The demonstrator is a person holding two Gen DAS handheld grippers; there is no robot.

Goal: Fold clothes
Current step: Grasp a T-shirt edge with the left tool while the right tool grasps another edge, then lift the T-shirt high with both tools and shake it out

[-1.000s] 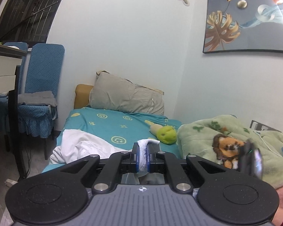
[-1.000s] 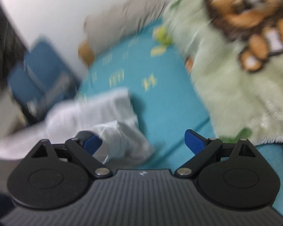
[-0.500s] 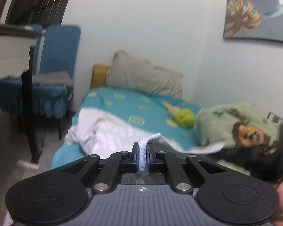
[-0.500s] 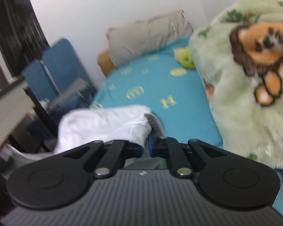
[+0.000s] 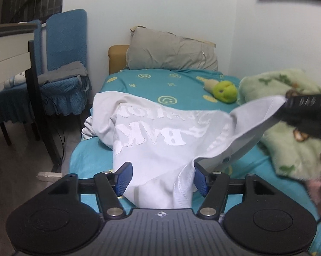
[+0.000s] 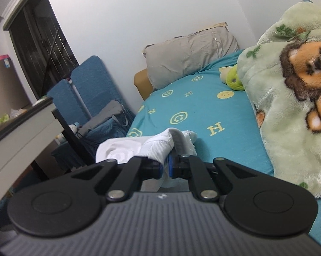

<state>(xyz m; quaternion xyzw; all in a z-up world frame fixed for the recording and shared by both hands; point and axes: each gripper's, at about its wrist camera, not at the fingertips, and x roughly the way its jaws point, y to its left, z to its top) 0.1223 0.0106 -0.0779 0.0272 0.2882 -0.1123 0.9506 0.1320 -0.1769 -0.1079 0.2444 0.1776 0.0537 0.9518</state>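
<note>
A white sweatshirt point(image 5: 160, 132) with white block letters lies spread over the teal bed point(image 5: 181, 81). My left gripper point(image 5: 161, 178) is open; the ribbed hem lies loose between its blue pads. My right gripper point(image 6: 165, 166) is shut on the sweatshirt's ribbed edge point(image 6: 158, 145). In the left wrist view the right gripper point(image 5: 305, 106) holds one corner of the cloth up at the right, above the bed.
A grey pillow point(image 5: 171, 51) lies at the head of the bed. A green plush toy point(image 5: 223, 91) and a green lion blanket point(image 6: 292, 98) lie on the right side. Blue chairs point(image 5: 62, 64) and a desk point(image 5: 9, 44) stand to the left.
My left gripper has opened and let go of the hem. My right gripper closed on the ribbed edge and has lifted it to the right. The sweatshirt now lies spread out.
</note>
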